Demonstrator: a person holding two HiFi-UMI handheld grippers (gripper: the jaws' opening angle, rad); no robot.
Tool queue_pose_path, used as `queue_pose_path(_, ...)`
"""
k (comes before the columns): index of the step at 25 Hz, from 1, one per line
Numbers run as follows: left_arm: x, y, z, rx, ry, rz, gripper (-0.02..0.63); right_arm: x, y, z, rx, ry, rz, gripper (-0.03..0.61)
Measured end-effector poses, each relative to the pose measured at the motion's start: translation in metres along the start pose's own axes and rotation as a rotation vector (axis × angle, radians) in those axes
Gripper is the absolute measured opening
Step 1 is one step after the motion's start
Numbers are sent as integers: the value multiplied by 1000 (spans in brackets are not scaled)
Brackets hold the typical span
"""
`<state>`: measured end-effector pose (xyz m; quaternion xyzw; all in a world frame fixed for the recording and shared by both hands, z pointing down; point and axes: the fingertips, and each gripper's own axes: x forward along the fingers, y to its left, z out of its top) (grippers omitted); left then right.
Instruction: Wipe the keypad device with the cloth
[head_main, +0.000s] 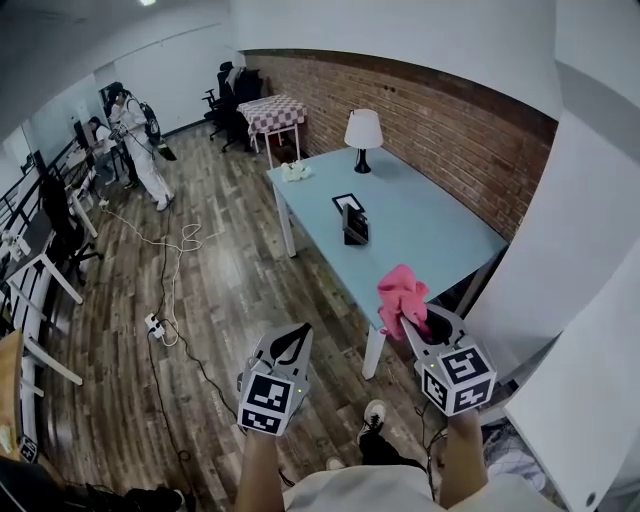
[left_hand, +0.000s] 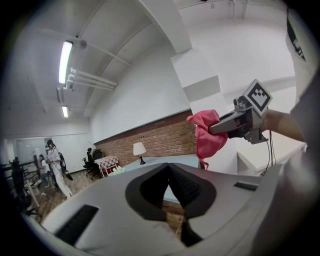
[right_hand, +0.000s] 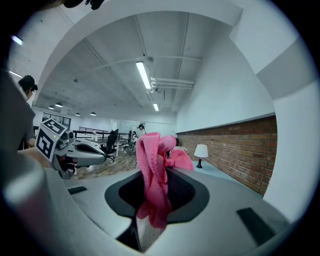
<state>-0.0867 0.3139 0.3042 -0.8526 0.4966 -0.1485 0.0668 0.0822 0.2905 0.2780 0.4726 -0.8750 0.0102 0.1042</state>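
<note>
Pink cloth (head_main: 403, 297) hangs bunched from the right gripper (head_main: 418, 322), whose jaws are pinching a fold of it while the rest spills out above and below them. The cloth is in the air at the near corner of the counter (head_main: 440, 240), touching nothing on it. At about 11 o'clock from the cloth in the head view, well apart, a small dark box stands mid-counter. I take it for the keypad device (head_main: 354, 225), though no keys can be made out. A white-shaded lamp (head_main: 363, 132) stands at 12 o'clock beyond it. The left gripper (head_main: 292, 343), at 8 o'clock from the cloth and over the wooden floor (head_main: 220, 300), has its jaws pressed together on nothing. So the cloth is in hand, but wiping has not begun: reaching the device and rubbing it both remain.
</note>
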Motion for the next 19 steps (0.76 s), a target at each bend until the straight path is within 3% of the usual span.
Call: queue_pose_path(19, -17, -20, 10, 15, -13, 4, 28, -18, 10, 4, -5, -18, 7, 107)
